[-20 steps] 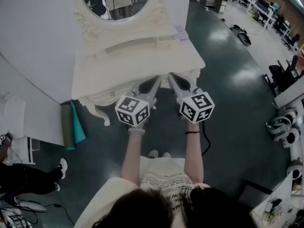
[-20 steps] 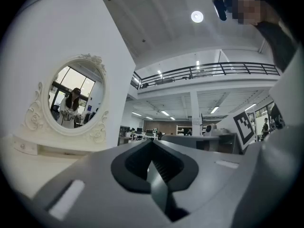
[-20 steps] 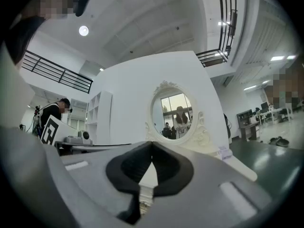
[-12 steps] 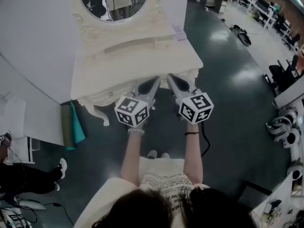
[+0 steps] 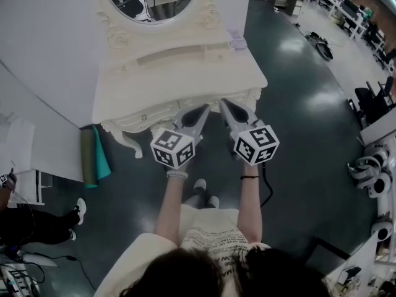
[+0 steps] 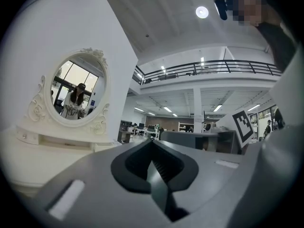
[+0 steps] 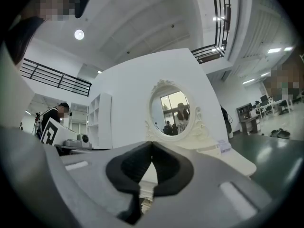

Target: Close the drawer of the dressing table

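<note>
My left gripper [image 5: 199, 111] and right gripper [image 5: 226, 103] are both closed on nothing, tips by the drawer [image 5: 212, 103] under the dressing table [image 5: 179, 79]'s near edge; the drawer's inside is hidden.

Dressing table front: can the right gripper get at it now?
Probably yes: the right gripper, shut, points at the dressing table front with nothing between; the left gripper sits alongside, not across.
</note>
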